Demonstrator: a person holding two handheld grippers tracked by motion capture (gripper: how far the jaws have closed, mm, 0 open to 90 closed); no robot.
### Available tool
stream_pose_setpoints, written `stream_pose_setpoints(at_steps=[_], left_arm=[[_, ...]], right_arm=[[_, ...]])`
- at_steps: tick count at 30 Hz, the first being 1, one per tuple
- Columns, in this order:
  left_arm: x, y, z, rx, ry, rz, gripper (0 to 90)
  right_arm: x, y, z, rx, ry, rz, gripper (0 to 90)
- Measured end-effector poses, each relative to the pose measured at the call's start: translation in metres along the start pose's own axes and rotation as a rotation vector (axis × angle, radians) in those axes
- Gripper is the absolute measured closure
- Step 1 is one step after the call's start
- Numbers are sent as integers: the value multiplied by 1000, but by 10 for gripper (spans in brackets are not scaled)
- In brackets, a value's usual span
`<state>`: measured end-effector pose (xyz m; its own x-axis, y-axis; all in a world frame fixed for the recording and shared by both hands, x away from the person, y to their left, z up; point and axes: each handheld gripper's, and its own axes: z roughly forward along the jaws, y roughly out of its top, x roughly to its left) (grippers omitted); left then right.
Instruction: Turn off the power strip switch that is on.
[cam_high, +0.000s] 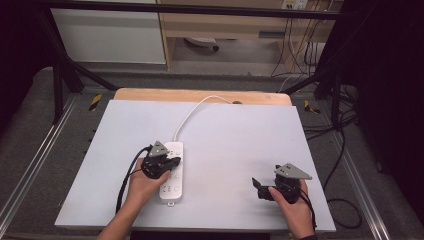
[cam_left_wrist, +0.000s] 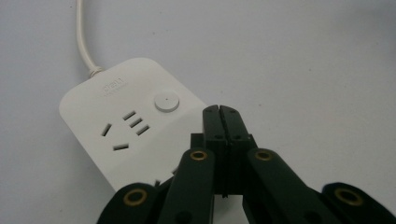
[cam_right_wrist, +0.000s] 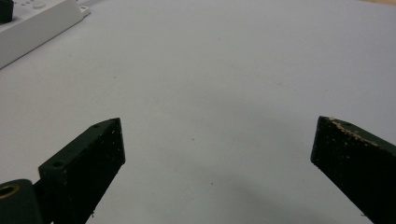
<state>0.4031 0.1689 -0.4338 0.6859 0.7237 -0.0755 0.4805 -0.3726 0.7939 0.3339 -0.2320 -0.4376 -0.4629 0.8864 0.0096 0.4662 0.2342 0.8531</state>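
White plastic power strip (cam_high: 171, 172) lies flat on the pale grey table sheet (cam_high: 235, 150), long axis roughly 12–6 o'clock in the high view, left of centre. Its cord (cam_high: 192, 112) leaves the 12 o'clock end and runs off over the wooden far edge (cam_high: 200, 95).

Handling, my read: rigid moulded shell, light to moderate weight, smooth and glossy, so the pads may slip on the faces. Not fragile, but the cord is springy and will tug the far end and twist the strip if lifted. Best hold is probably across the short width, pads on the two long side walls, near the middle so it doesn't pivot. Avoid pinching the cord exit.

Left gripper (cam_left_wrist: 219, 112): jaws fully together, nothing between them, tips poised over the strip just at 4 o'clock of the round button (cam_left_wrist: 166, 101) in the left gripper view. Looks set to poke rather than grasp. I can't tell whether the tips touch the shell.

Right gripper (cam_high: 257, 184): jaws spread wide, empty, over bare sheet well apart from the strip, at about 3–4 o'clock of it in the high view.

Socket holes (cam_left_wrist: 125, 131) sit beside the button at its 8 o'clock.
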Motion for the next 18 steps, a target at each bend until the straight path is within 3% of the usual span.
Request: stream_pose_setpoints(at_steps=[18], left_arm=[[2, 0, 0, -1, -13, -4, 900]], right_arm=[[-1, 0, 0, -3, -9, 2, 34]])
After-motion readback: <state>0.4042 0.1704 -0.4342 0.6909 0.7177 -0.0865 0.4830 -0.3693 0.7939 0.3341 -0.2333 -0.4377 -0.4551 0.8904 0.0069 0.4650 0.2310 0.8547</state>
